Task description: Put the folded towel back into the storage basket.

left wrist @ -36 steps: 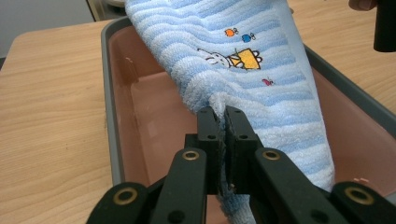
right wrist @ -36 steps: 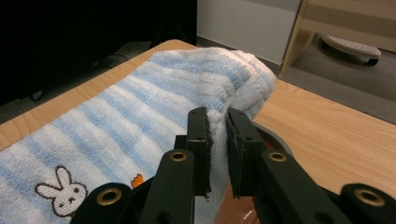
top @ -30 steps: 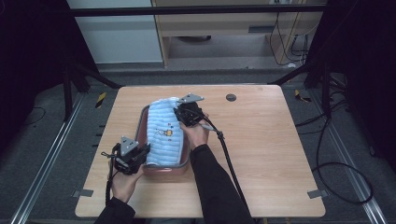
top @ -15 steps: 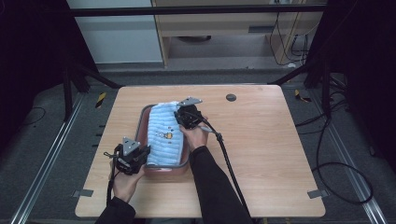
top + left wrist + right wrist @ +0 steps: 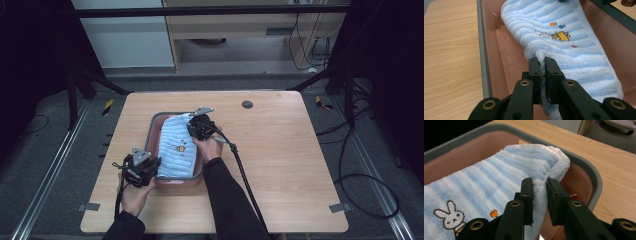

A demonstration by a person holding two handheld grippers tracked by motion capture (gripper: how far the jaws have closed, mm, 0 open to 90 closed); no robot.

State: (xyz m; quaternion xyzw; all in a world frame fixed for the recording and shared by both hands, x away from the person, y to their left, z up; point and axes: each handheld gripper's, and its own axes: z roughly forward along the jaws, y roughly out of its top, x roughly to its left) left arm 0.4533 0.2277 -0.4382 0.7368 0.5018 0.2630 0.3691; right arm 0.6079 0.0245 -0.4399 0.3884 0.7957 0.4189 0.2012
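table (image 5: 300, 165) – bare wood, tub near its middle | pink tub (image 5: 155, 125) – holds blue striped towel (image 5: 176, 150), folded lengthwise inside | left gripper (image 5: 542, 62) – pinches near towel edge | right gripper (image 5: 539, 183) – jaws just opening, far fold between them, pads loosening | risk: far end slumps over the rim, or a left pull drags the towel out

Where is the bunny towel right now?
In the high view, the blue striped towel lies in the pink tub at the table's middle left, between the left gripper and right gripper.
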